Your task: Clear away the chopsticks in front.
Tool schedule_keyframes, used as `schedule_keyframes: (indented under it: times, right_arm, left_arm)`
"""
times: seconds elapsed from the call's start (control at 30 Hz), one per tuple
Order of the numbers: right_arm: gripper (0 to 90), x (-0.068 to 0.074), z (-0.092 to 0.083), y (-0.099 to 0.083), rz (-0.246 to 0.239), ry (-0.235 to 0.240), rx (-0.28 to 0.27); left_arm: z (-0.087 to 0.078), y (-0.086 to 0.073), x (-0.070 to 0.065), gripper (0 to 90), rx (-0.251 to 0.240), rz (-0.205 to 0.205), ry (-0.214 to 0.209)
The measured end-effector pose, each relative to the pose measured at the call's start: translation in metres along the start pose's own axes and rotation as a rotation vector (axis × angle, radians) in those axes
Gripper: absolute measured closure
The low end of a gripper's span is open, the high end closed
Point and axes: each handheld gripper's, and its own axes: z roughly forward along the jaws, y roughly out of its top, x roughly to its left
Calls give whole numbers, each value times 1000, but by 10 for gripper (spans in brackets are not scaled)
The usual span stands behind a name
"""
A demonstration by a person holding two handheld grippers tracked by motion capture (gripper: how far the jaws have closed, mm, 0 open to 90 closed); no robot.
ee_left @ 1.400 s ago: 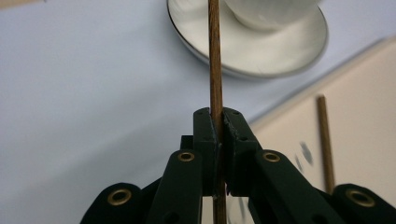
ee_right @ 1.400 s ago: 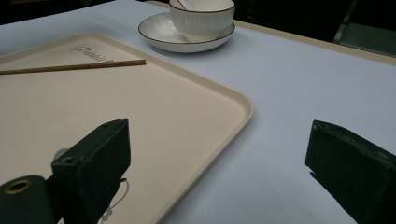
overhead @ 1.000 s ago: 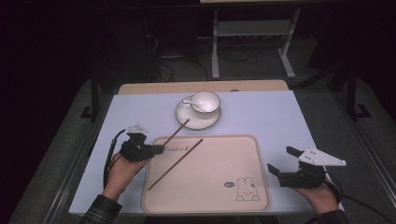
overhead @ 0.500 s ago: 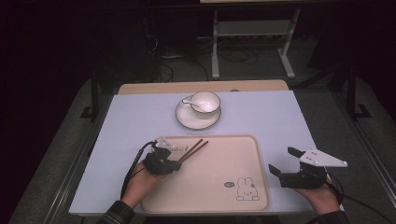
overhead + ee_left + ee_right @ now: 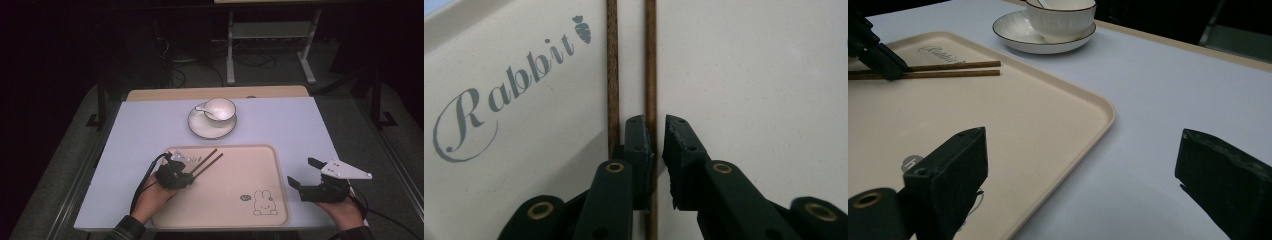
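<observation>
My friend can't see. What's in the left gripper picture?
Two brown chopsticks lie side by side on a cream tray. The left hand-held gripper has just been opening, one chopstick between its jaws. "Rabbit" is printed beside them.

L gripper [image 5: 658, 131] astride chopstick [image 5: 651, 60]; tray [image 5: 764, 75]

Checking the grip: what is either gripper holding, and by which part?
Nothing is held. The left gripper has just been opening its fingers, one chopstick loose between them on the tray. The right gripper stands open, empty.
</observation>
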Motion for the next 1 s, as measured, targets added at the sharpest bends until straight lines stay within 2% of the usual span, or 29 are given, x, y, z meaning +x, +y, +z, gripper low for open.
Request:
schedule_keyframes:
  times: [0.1,0.13,0.23,0.27,0.3,0.33,0.4,0.43,0.47,0.5,0.6,0.73,0.87,1.0]
  right_arm:
    - [60,0,0,0,0,0,0]
    - [60,1,0,0,0,3,0]
    - [60,1,1,0,-1,6,0]
    - [60,2,1,0,-2,7,1]
    - [60,1,1,0,-3,7,2]
    - [60,1,1,0,-3,7,2]
    - [60,0,1,0,-1,5,3]
    - [60,0,1,0,-1,5,3]
    - [60,0,1,0,3,2,4]
    - [60,0,1,0,2,2,3]
    - [61,-1,1,-1,1,2,5]
    - [61,-2,0,-2,4,0,5]
    - [61,-2,0,-2,4,0,4]
    - [61,-1,-1,-2,5,0,5]
  left_arm:
    - [-1,3,-1,785,-9,9,10]
    - [-3,10,-2,790,-28,17,16]
    - [-2,18,-1,821,-49,33,-9]
    - [3,29,-1,872,-56,59,-39]
    - [7,34,-1,890,-53,69,-47]
    - [7,34,-1,893,-53,69,-47]
    - [19,51,-4,893,-65,88,-67]
    - [19,51,-4,893,-65,88,-67]
    - [29,61,-8,893,-61,107,-80]
    - [29,61,-8,893,-61,107,-80]
    - [49,76,-13,892,-47,128,-84]
    - [60,79,-9,892,-37,125,-62]
    - [57,75,0,891,-38,115,-39]
    - [52,68,9,891,-40,87,-28]
